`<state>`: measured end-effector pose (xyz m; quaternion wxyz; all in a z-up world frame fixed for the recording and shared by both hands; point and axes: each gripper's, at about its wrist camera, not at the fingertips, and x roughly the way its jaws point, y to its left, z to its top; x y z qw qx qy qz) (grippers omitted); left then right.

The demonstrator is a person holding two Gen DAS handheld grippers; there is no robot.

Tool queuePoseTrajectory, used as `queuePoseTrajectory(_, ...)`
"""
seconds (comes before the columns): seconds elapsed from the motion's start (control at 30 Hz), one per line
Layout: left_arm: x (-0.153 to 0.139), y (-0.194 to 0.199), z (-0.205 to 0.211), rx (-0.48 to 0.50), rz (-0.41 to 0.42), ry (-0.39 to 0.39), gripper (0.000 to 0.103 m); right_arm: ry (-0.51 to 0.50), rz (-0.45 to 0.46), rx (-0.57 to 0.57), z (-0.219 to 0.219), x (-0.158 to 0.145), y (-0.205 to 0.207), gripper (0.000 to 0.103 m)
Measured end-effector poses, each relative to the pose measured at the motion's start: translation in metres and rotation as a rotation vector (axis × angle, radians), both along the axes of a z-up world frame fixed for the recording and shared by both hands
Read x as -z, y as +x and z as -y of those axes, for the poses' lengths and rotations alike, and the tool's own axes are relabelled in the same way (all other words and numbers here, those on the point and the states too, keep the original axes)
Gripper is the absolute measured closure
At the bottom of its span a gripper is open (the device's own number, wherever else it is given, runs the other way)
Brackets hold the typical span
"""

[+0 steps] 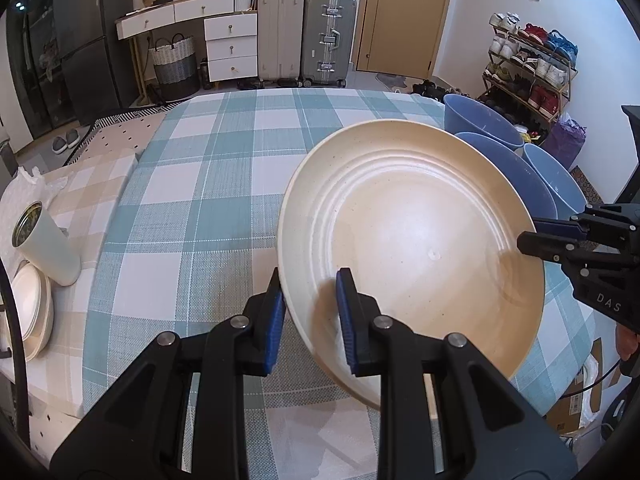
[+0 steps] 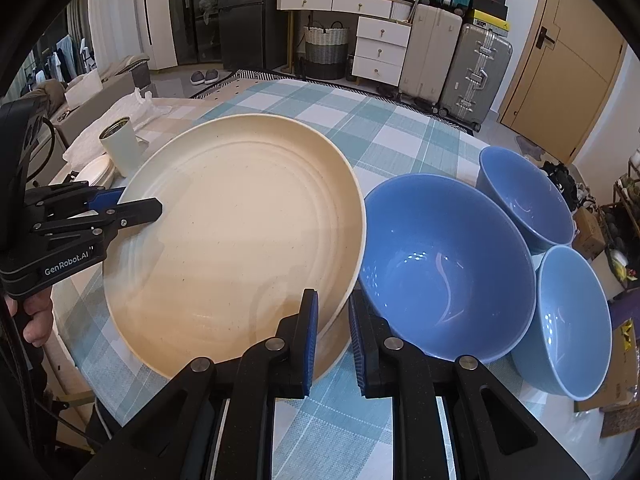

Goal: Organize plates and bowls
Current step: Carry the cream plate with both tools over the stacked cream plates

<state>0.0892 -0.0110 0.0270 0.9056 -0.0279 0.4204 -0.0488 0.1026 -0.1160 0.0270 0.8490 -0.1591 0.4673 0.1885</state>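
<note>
Above the checked teal-and-white worktop (image 1: 192, 184) | large round cream ridged plate (image 1: 416, 248), tilted, beside three blue ceramic bowls (image 2: 448, 264) | left tongs (image 1: 310, 312) clenched on its near rim | right tongs (image 2: 333, 332) clenched on opposite rim.

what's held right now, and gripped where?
The cream plate, by both grippers. The left gripper has its jaws shut on the plate's left rim; the right gripper has its jaws shut on the opposite rim, beside the blue bowls.
</note>
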Motion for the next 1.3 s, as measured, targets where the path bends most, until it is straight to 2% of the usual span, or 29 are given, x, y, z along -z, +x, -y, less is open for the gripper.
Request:
queuePoseTrajectory(0.63,0.021,0.011,0.005,0.022,-0.026,0.054,0.082,0.018,-0.028,0.015,0.007,0.022,-0.013,0.087)
queuePoseTrajectory(1.3,0.040,0.016,0.009,0.042,-0.071,0.096,0.080,0.019,-0.062,0.020,0.006,0.037,-0.007,0.086)
